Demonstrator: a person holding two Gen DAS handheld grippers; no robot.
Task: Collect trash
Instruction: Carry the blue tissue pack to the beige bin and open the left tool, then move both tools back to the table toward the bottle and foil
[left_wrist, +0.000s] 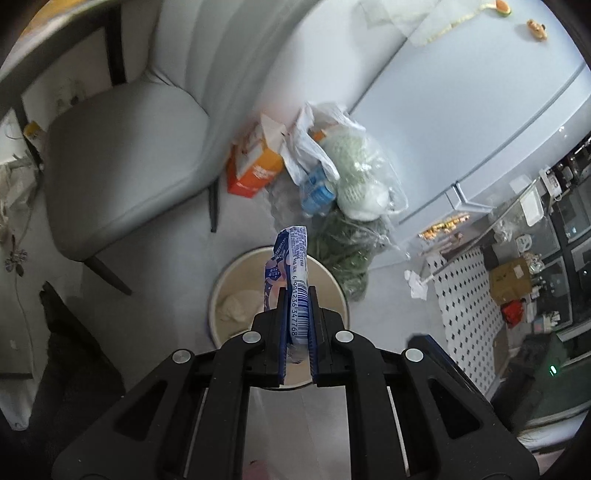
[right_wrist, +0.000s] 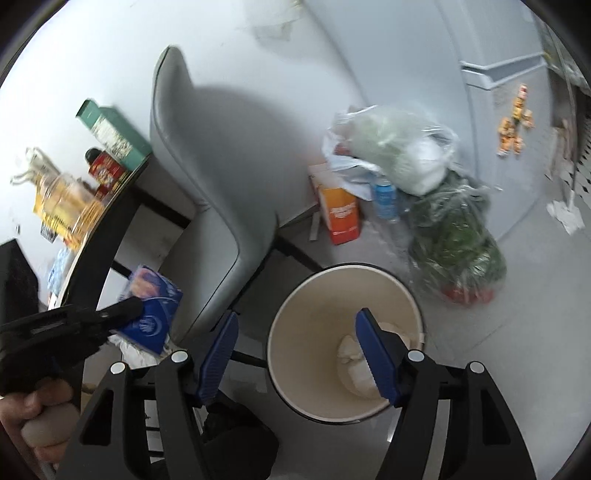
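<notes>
My left gripper (left_wrist: 297, 291) is shut on a blue and white wrapper (left_wrist: 291, 266) with a barcode and holds it above the cream trash bin (left_wrist: 334, 278) on the floor. The bin (right_wrist: 295, 314) holds crumpled white paper (right_wrist: 354, 358). My right gripper (right_wrist: 297, 325) is open and empty, right over the bin's mouth. In the right wrist view the left gripper (right_wrist: 133, 308) shows at the left with the blue wrapper (right_wrist: 151, 306), beside the table edge.
A grey chair (left_wrist: 122, 155) stands left of the bin. An orange carton (left_wrist: 255, 162), a blue bottle (left_wrist: 316, 192) and plastic bags of greens (left_wrist: 351, 236) lie by the white fridge (left_wrist: 461, 110). A dark table edge (right_wrist: 107, 221) carries boxes and bottles.
</notes>
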